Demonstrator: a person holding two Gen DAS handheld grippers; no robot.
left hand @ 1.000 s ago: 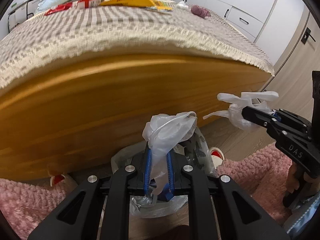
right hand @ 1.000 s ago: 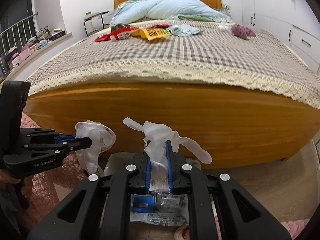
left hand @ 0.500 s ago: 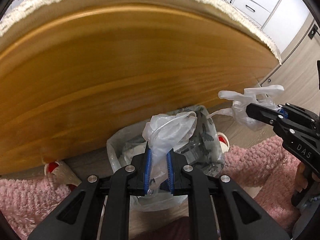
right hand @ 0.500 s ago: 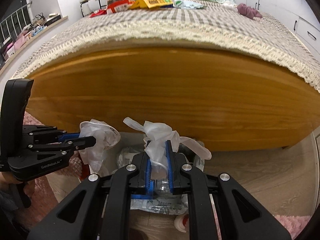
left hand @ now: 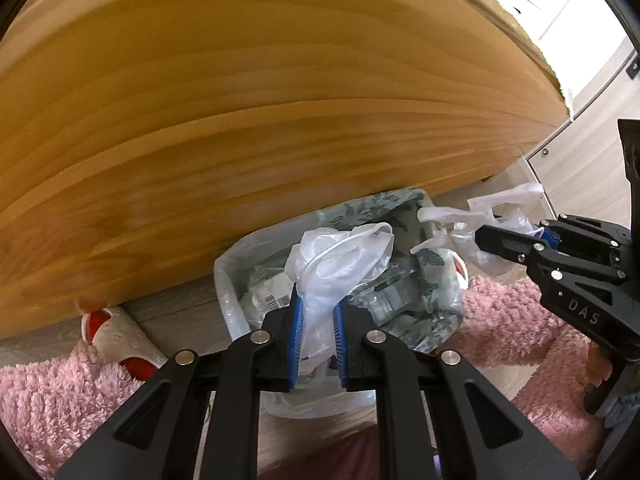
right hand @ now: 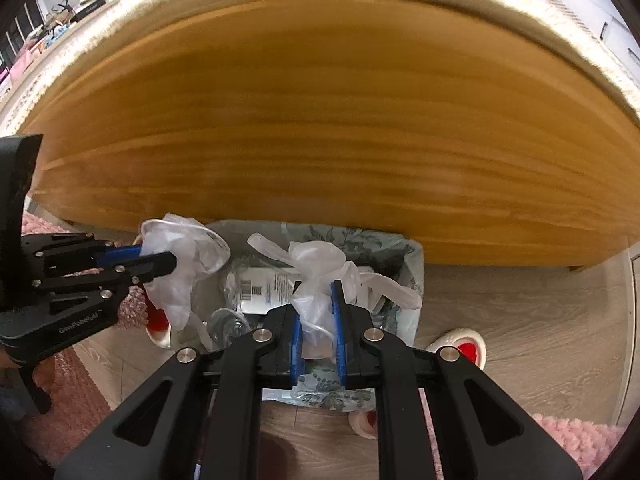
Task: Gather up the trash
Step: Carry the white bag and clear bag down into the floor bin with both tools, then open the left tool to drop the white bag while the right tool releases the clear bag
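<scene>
A clear plastic trash bag with a leaf print stands open on the floor at the foot of the bed. It holds a white labelled packet and clear plastic packaging. My left gripper is shut on the bag's left handle, bunched between the blue pads. My right gripper is shut on the bag's right handle. Both point steeply down over the bag's mouth.
The wooden footboard rises close behind the bag. Pink shaggy rugs lie on either side on the wood floor. Red-and-white slippers sit beside the bag. White cabinets stand to the right.
Both grippers have sunk toward the floor and tipped further down, still shut on the handles. The bed top has left view and the bag's open mouth now shows.
</scene>
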